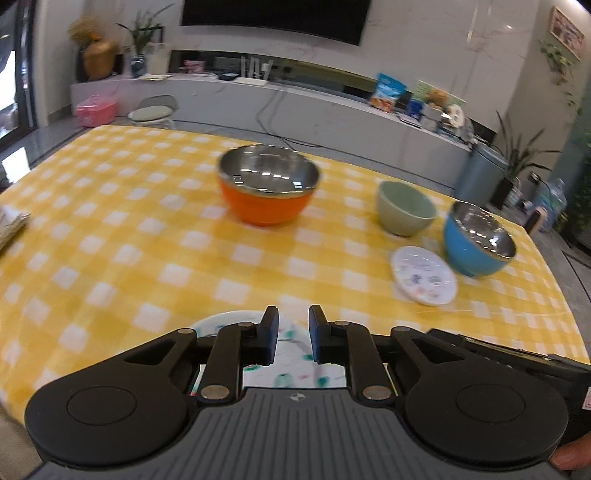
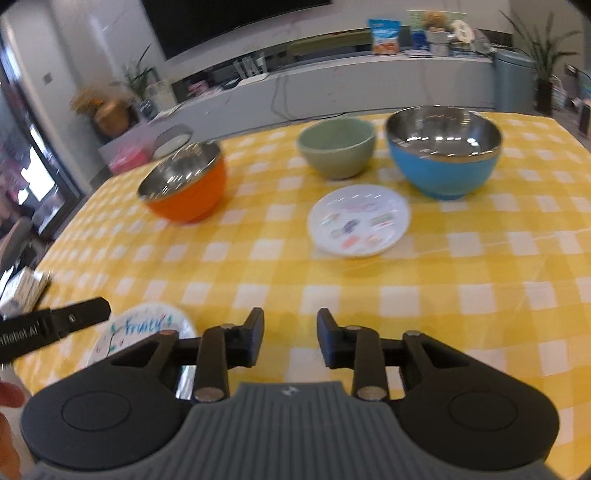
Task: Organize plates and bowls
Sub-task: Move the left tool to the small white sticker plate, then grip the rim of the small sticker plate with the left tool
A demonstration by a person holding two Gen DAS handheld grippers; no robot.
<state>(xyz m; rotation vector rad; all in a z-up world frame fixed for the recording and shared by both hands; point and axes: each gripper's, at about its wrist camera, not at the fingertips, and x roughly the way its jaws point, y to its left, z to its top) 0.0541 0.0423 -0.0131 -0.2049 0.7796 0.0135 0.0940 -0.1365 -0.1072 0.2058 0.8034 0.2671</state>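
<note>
A big table wears a yellow and white checked cloth (image 2: 480, 266). It fills most of both views.

Three bowls stand on the far part of the cloth. The orange bowl (image 1: 267, 184) is shiny metal inside and stands by itself, well apart from the others. The green bowl (image 2: 337, 147) and the blue bowl (image 2: 445, 151) stand near each other but do not touch. The blue one is shiny inside too. A small white plate (image 2: 359, 220) with little colored pictures lies flat in front of those two bowls.

A second plate (image 2: 146, 329), with blue writing and small fruit drawings, lies near the close edge of the table. The left gripper (image 1: 293, 334) hangs right over it. Its jaws are a little way apart, and nothing is pinched between them (the plate shows through the gap). The right gripper (image 2: 290, 341) hangs over bare cloth beside that plate. Its jaws stand wider apart and hold nothing.

Behind the table runs a long, low grey cabinet (image 1: 332, 110) with snack bags and boxes on top. A big dark screen (image 1: 275, 16) hangs on the pale wall above it. There are green plants, a brown vase (image 1: 96, 59), a pink box (image 1: 96, 109) on the floor, a chair with a round cushion, and a tall blue-grey bin (image 2: 513, 81).
</note>
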